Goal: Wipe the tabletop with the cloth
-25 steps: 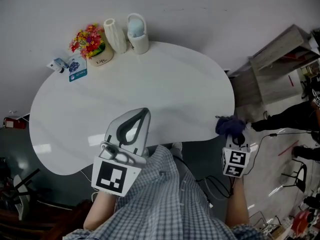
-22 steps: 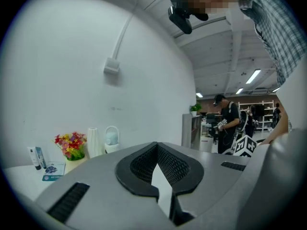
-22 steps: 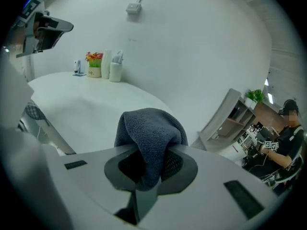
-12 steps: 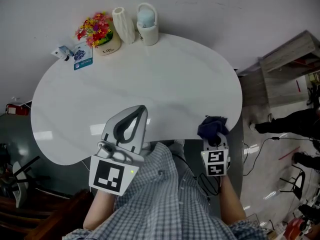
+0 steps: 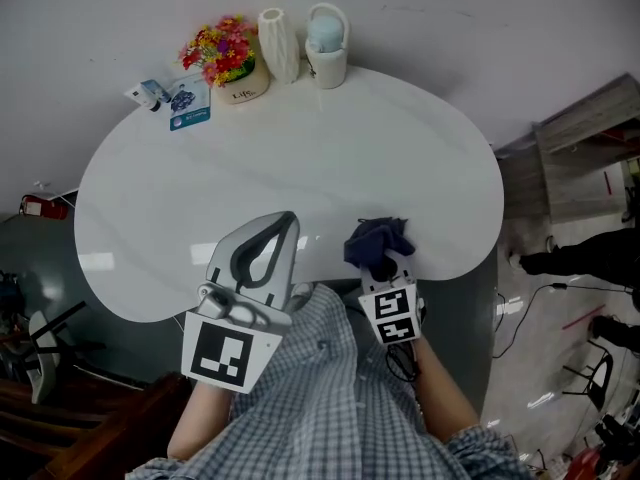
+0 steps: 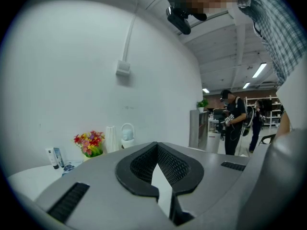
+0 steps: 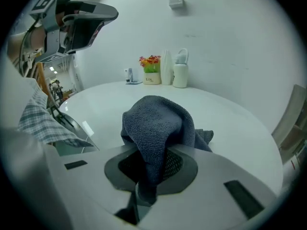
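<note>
White wall backs a pale, bean-shaped worktop (image 5: 300, 158). Its only clutter is lined up along the far edge: a small tube and card (image 5: 170, 100) at the left, then a pot of flowers (image 5: 228, 63), a ribbed vase (image 5: 279, 30) and a handled cup (image 5: 328, 48). Parked there, they leave the broad middle and near half bare for wiping.

The left tool (image 5: 280, 230) hangs over the near edge with its jaws together on nothing, probably just held out of the way. Beside it, the right tool (image 5: 381, 268) is clamped on a bunched dark cloth (image 5: 375, 238), which bulges out ahead of the jaws over the near rim. Whether it already touches the surface is hard to tell. A bundle leading like this would put fabric, not plastic, on the worktop.

Open room lies ahead and to both sides. Strokes toward the far edge would need to stop short of the ornaments, and the curved right edge drops off to the floor.
</note>
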